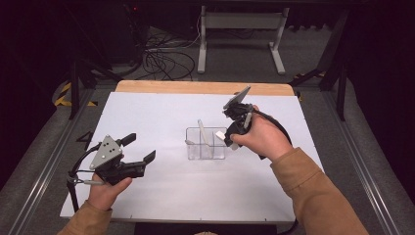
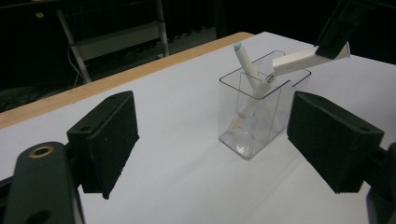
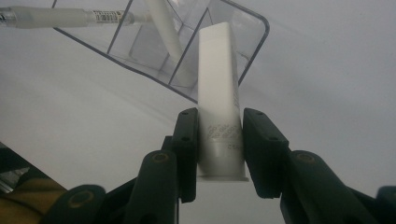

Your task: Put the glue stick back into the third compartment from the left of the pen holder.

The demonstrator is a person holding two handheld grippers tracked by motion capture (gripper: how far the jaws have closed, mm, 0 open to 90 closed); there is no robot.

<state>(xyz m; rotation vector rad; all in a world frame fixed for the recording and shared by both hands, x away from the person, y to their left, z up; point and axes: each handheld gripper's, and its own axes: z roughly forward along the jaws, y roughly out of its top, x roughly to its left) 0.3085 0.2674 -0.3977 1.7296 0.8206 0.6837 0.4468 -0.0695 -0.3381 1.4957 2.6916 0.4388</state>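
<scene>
- The clear holder stands near the middle of the table.
- Two pens lean inside the holder.
- The left gripper sits well left of the holder.
- The right gripper, just right of the holder, holds a white stick over its rim.

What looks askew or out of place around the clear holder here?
Nothing is spilled or damaged. One pen leans slanted inside the clear holder, which stands upright. The right gripper holds a white tube tilted over the holder's rim, not yet dropped in.
</scene>
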